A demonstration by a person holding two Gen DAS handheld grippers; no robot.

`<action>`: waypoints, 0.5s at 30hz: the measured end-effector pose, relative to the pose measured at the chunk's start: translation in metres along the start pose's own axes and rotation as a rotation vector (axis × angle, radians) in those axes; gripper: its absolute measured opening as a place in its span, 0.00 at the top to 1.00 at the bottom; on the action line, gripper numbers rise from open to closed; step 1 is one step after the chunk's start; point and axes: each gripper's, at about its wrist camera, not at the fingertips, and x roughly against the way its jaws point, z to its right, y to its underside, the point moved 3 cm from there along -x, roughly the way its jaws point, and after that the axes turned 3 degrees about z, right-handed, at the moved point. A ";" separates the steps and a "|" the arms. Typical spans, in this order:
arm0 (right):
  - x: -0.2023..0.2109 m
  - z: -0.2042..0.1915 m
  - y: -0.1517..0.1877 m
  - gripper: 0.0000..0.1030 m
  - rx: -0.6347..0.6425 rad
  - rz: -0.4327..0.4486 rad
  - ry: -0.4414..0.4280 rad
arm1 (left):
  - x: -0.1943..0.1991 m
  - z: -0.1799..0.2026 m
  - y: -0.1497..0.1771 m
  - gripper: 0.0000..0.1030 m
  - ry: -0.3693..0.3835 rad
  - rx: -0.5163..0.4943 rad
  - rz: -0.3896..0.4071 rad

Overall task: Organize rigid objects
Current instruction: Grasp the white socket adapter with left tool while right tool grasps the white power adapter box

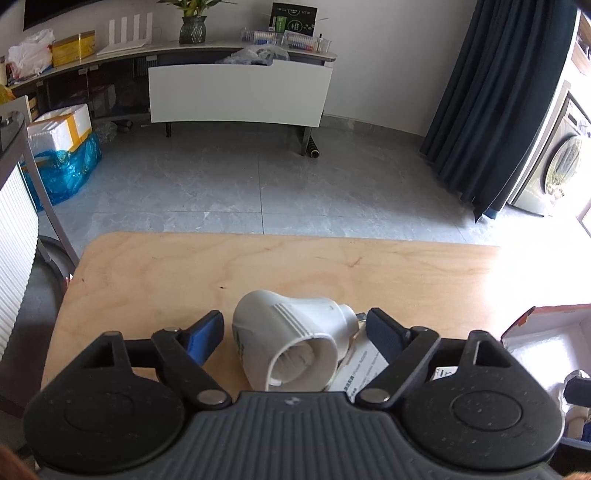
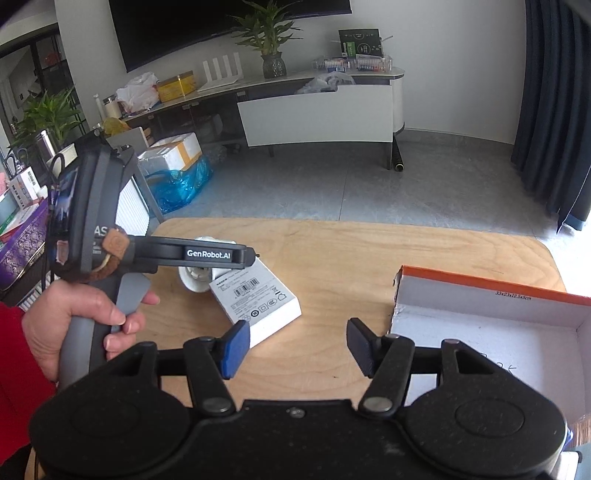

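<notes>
We see the left gripper spread around a white lamp holder lying on the table, pads clear of it. The right gripper is open and empty, between a white box and an open carton.

Home living room. Large dark wall-mounted screen above long curved media console; potted plant on console top. Grey tiled floor, dark full-length curtain, front-loading washing machine past curtain. Light wooden table in foreground.
</notes>
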 end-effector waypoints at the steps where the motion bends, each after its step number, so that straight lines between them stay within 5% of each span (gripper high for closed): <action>1: -0.002 0.000 0.000 0.31 0.002 -0.002 0.000 | 0.002 -0.003 0.000 0.25 0.015 0.009 0.006; 15: -0.028 -0.014 -0.009 0.29 0.062 -0.030 -0.043 | 0.015 -0.009 0.018 0.30 -0.005 -0.140 0.018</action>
